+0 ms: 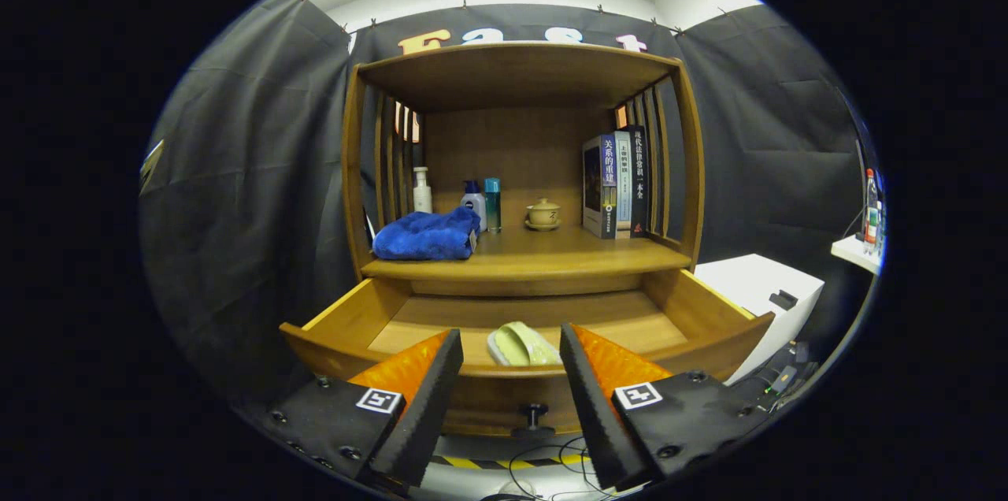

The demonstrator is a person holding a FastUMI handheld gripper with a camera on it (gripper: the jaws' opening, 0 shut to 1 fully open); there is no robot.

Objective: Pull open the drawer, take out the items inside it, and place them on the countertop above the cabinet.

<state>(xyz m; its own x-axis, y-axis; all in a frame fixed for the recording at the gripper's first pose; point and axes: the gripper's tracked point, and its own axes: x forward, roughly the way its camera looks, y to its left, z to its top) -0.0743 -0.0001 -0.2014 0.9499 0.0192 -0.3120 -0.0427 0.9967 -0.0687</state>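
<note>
Black cloth walls around a wooden cabinet (520, 170): warm honey-toned timber, slatted sides, smooth countertop (567, 253) under a shelf-like roof. On that countertop, a folded blue towel (427, 235), soft and plush; behind it a white pump bottle (422, 191), a white-and-blue bottle (473, 202) and a teal cylinder (493, 204); further along, a small lidded ceramic cup on a saucer (543, 213) and three upright books (617, 184). Below, drawer (339, 320) already pulled open, black knob (534, 412) on its front panel. Inside, near the front wall, a pale green item (524, 345), smooth, rounded and elongated, possibly a slipper or a shallow dish; hard to tell which. Gripper (510, 375) hovering before the drawer front, jaws spread wide, nothing held, orange ribbed fingers (409, 367) with black foam pads, the green item just ahead and between them. Best approach, probably: descend over the front wall, straddle the item across its narrow width, close gently on the rounded sides, lift straight up clear of the rim, then carry to the bare middle of the countertop, well away from the cup.
</note>
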